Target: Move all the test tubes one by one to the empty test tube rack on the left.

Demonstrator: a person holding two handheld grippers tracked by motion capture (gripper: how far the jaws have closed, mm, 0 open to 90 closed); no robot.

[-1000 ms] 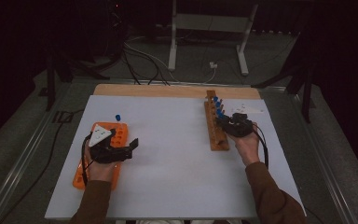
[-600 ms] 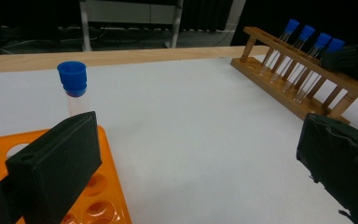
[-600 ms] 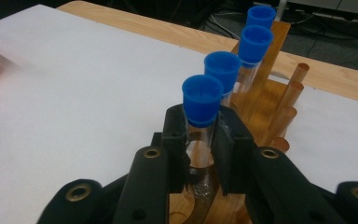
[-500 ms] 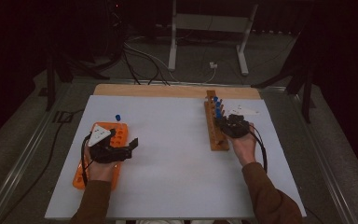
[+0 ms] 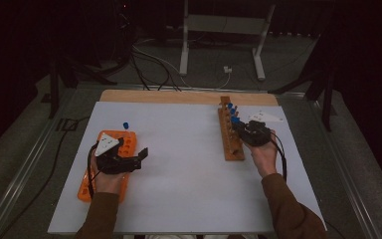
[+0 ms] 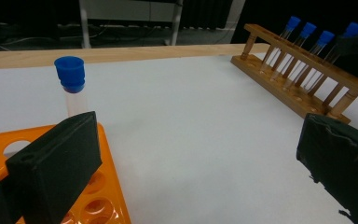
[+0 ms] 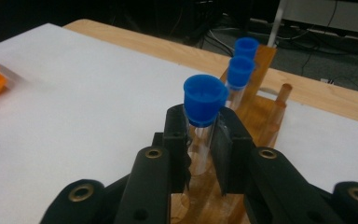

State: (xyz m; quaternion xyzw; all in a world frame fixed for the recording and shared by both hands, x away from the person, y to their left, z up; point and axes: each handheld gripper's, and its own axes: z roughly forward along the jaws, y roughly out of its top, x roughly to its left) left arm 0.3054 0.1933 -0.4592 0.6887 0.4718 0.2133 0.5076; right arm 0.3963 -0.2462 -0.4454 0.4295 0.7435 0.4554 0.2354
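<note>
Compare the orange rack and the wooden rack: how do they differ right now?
The orange rack is a flat plastic grid of holes; the wooden rack is a single long row on posts. The orange rack holds one blue-capped tube at its far end; the wooden rack holds four. The open left gripper hovers over the orange rack gripping nothing; the right gripper is shut on a tube at the wooden rack. Both sit on the white tabletop.

wooden rack (image 5: 229, 137) | clear tube (image 7: 200, 140), blue plastic cap | orange plastic tray (image 5: 92, 184), glossy
</note>
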